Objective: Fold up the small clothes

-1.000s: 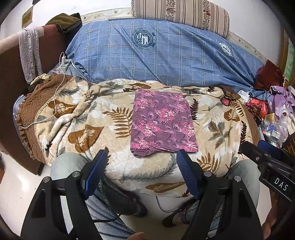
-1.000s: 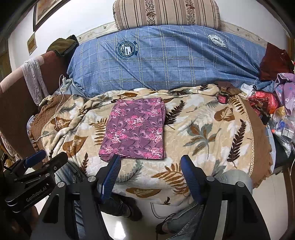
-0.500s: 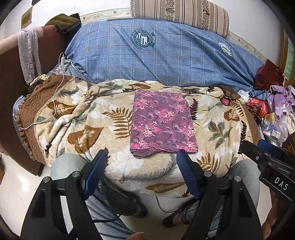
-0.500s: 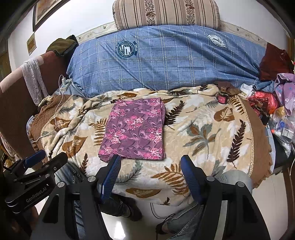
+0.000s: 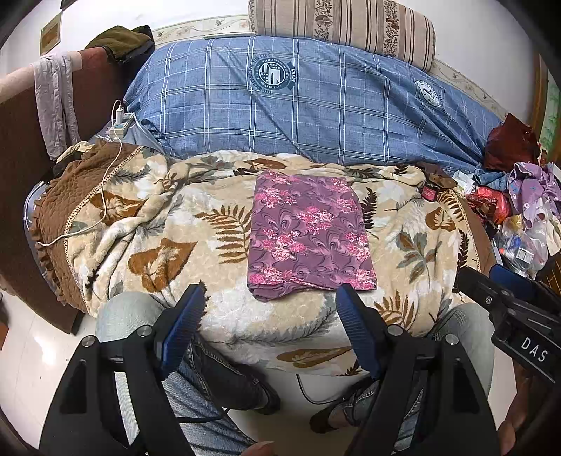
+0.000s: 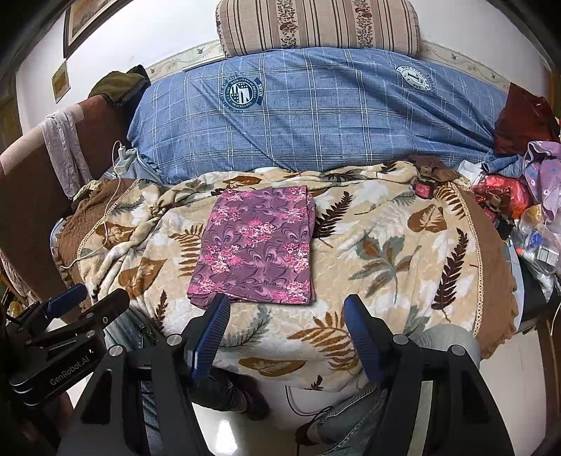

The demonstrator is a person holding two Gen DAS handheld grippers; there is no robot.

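Observation:
A purple cloth with pink flowers [image 5: 308, 233] [image 6: 257, 245] lies folded into a flat rectangle on the leaf-patterned blanket [image 5: 164, 228] [image 6: 385, 245]. My left gripper [image 5: 270, 301] hangs open just short of the cloth's near edge, nothing between its blue fingers. In the right wrist view my right gripper [image 6: 285, 307] also stands open with its jaws bare, its left fingertip [image 6: 219, 305] close over the cloth's near left corner. Each gripper shows in the other's view, the right one [image 5: 498, 284] at the right edge, the left one [image 6: 94, 298] at the lower left.
A person's knees in jeans [image 5: 126, 312] [image 6: 441, 336] poke out under the blanket's near edge. Behind lie a blue checked quilt [image 5: 315, 101] and a striped bolster [image 5: 343, 28]. A white charger cable [image 5: 105, 196] trails at left. Clothes and bags [image 5: 519, 210] pile up at right.

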